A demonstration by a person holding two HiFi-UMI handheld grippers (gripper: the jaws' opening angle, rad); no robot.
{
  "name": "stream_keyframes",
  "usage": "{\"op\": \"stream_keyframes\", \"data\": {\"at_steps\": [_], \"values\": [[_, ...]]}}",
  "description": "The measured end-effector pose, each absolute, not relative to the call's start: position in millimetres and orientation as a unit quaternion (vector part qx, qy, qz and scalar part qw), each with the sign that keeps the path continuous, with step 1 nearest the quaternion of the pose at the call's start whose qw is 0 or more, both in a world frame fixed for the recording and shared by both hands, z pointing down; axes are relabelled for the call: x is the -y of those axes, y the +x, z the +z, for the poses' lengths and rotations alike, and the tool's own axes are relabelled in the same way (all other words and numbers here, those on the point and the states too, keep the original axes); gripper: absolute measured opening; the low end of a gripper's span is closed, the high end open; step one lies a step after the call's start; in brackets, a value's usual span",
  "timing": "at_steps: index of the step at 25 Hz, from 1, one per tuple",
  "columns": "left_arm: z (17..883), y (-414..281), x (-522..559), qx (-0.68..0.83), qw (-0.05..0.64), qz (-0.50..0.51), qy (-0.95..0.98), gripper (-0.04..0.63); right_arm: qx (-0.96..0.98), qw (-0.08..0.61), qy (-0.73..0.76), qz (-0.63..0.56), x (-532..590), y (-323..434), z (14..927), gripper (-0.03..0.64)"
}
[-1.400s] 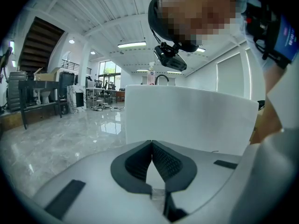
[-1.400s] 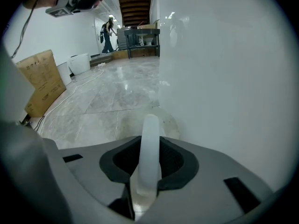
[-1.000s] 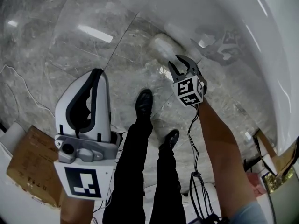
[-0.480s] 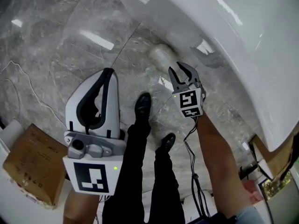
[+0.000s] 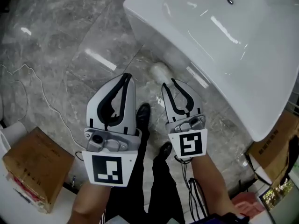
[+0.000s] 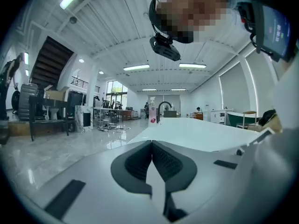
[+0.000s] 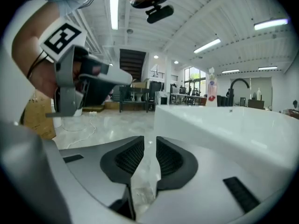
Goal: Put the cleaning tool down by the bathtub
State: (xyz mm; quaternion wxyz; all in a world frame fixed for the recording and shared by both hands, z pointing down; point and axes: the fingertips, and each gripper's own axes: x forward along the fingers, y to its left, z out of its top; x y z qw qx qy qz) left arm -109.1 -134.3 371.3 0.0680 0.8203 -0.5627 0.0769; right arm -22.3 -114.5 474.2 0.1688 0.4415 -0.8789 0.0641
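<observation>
Cleaning tool [image 5: 160, 70]: pale rounded lump lying on the floor [image 5: 60, 41], just beside the bathtub [image 5: 145, 31] base wall, apart from both grippers. R gripper [image 5: 169, 85]: jaws narrow, just been closing, nothing btwn them. L gripper [image 5: 125, 78]: tips together, empty. Both are held side by side over the person's black shoes [image 5: 142, 113]. Floor is glossy grey veined marble; tub is smooth white w/ rounded corner. Thin white cable [image 5: 42, 97] snakes at left nr a cardboard box [image 5: 35, 164].
</observation>
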Motion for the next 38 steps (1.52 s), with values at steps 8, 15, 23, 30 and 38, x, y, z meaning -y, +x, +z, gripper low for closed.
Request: {"op": "stream_keyframes", "data": {"at_steps": [8, 15, 23, 30, 38], "values": [[300, -91, 112, 0.563, 0.037, 0.05, 0.824, 0.017, 0.885, 0.104, 0.455, 0.009, 97, -17, 334, 0.015], [271, -67, 89, 0.552, 0.018, 0.047, 0.832, 0.017, 0.862, 0.091, 0.499, -0.008, 86, 19, 288, 0.014], [276, -50, 79, 0.545, 0.02, 0.041, 0.837, 0.017, 0.853, 0.086, 0.515, -0.01, 82, 34, 285, 0.014], [283, -44, 76, 0.54, 0.024, 0.039, 0.841, 0.017, 0.851, 0.085, 0.518, -0.006, 82, 39, 289, 0.012], [286, -43, 74, 0.534, 0.028, 0.041, 0.844, 0.017, 0.848, 0.087, 0.522, -0.005, 78, 37, 291, 0.012]]}}
